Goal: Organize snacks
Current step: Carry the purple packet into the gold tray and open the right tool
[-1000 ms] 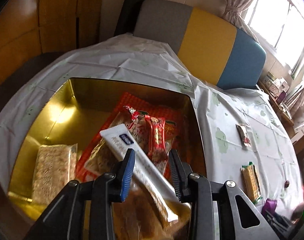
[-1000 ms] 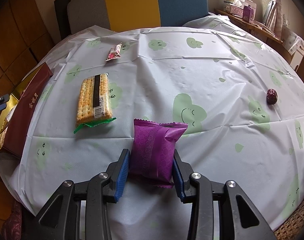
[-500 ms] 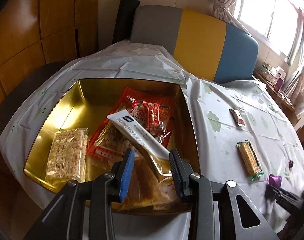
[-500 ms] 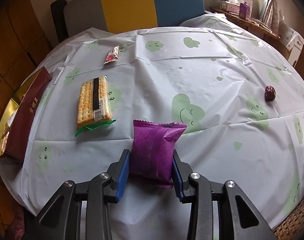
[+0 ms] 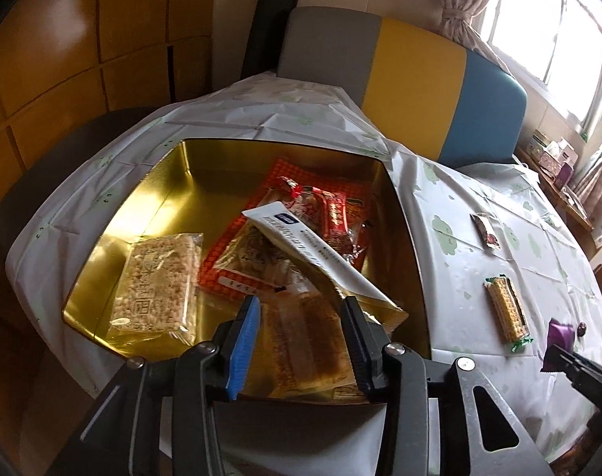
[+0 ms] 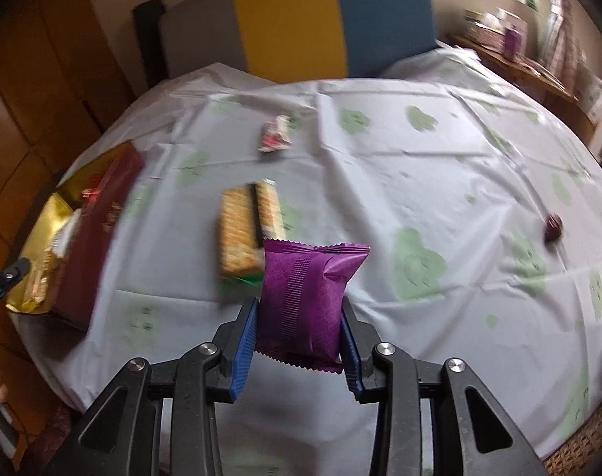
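Right gripper (image 6: pixel 299 335) angled down over table's near edge, clamping purple foil snack packet (image 6: pixel 305 301), left gripper (image 5: pixel 301 337) tilted over gold rectangular tin (image 5: pixel 150 206), jaws just widened, holding nothing

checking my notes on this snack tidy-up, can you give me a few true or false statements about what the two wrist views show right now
1. The right gripper is clamped on the purple packet. True.
2. The left gripper holds the white stick packet. False: nothing sits between its open jaws; that packet lies in the gold box.
3. The cracker pack is inside the gold box. False: it lies on the tablecloth.
4. A puffed rice bar lies in the gold box. True.
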{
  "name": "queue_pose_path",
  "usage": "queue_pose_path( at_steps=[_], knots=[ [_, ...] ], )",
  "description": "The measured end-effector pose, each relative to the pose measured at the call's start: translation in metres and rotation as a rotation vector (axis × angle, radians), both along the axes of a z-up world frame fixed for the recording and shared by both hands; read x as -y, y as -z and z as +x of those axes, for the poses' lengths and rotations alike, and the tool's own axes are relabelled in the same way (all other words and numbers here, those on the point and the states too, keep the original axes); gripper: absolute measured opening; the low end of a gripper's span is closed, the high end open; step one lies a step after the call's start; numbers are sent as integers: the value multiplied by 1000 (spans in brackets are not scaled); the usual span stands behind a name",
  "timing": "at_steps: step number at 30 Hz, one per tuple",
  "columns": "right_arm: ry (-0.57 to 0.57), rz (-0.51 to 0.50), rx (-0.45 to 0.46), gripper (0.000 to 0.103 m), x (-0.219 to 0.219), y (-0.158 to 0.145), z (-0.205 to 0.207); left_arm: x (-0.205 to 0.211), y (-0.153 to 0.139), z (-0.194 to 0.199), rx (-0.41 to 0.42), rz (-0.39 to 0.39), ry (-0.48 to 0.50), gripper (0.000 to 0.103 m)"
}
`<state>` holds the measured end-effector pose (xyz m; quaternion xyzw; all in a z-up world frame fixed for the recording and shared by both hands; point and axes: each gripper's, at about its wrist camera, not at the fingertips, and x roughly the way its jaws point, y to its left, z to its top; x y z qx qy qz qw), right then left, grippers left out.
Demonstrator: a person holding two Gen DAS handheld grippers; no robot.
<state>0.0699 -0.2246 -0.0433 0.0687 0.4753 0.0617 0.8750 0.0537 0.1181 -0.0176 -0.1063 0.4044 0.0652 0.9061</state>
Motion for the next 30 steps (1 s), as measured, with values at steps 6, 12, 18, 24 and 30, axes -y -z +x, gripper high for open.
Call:
queue_pose_path(
  at_steps=[6, 12, 18, 24, 30],
  knots=[
    [-165, 53, 34, 38, -53, -25, 15, -27, -8, -7, 34, 0, -94, 45],
    [-377, 133, 47, 38, -128, -48, 31, -67, -14, -13, 56, 6, -218, 45],
    [-543, 159, 52, 39, -201, -59, 35, -100, -13, -18, 59, -8, -307, 45],
    [-641, 234, -24, 43, -262, -40, 44, -112, -12, -23, 60, -19, -344, 45],
    [-660, 203, -77, 44, -282, -20, 42, -111, -10, -20, 54, -12, -342, 45]
  ],
)
